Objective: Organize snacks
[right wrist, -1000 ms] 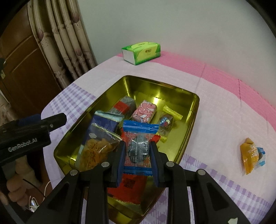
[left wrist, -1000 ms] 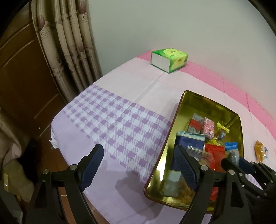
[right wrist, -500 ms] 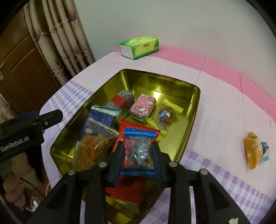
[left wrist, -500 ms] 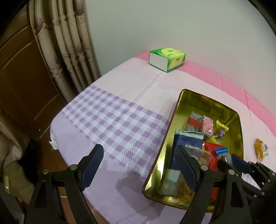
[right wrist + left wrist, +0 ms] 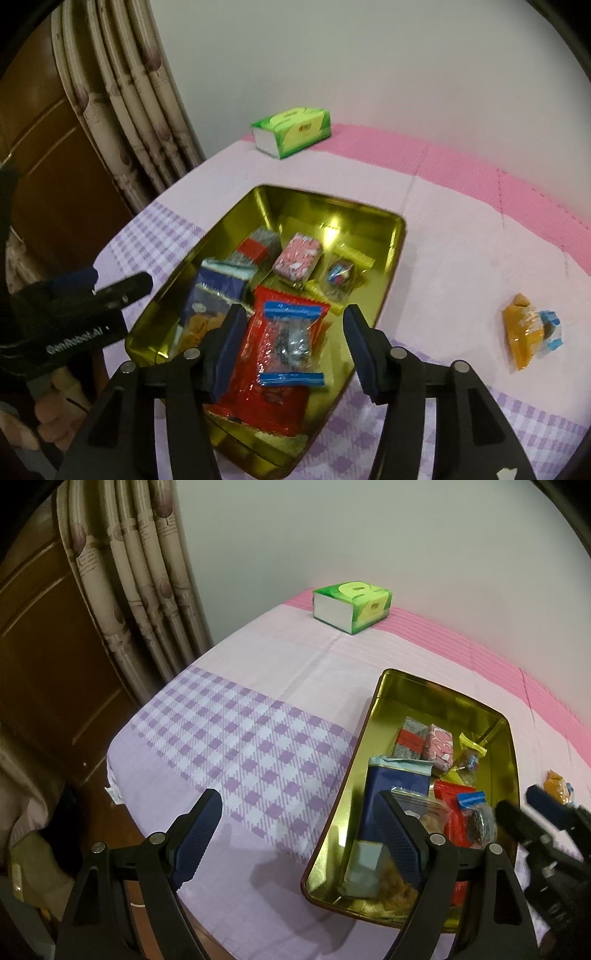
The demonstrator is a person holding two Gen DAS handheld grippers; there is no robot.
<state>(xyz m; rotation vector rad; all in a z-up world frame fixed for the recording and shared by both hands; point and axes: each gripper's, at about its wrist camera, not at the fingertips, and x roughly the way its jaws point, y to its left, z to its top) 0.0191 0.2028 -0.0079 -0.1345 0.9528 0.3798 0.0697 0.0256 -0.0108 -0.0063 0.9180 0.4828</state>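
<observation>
R gripper [image 5: 291,347]: jaws opening, roughly mid-width now. Blue-edged clear packet [image 5: 291,341] sits between the pads but pads are clear of it on both sides, so no grip. Packet lies flat on the red packet [image 5: 258,398], inside the gold tin [image 5: 397,236], near the tin's close end. Gripper points down into the tin from above.

L gripper [image 5: 299,834]: jaws wide, nothing between them. Left pad over the purple check cloth [image 5: 236,738], right pad over the tin's left wall area; can't tell if it touches the rim. No contact w/ any snack seen. In the R wrist view the L gripper's body is at the left edge, beside the tin; fingers of the person's hand show below it.

Tin contents, far to near: grey/red bar [image 5: 255,245], pink packet [image 5: 297,256], small clear candy wrap w/ yellow ends [image 5: 340,275], dark blue pack [image 5: 218,280], clear bag of orange crisps [image 5: 201,317], then red packet w/ blue-edged one on top.

Outside the tin: one orange snack packet [image 5: 528,334] on the cloth, to the tin's right, well apart from it. Not touched by either gripper.

Green tissue box [image 5: 291,129] at the far end of the table, on the pink stripe near the wall. Curtain [image 5: 122,92] far left.
</observation>
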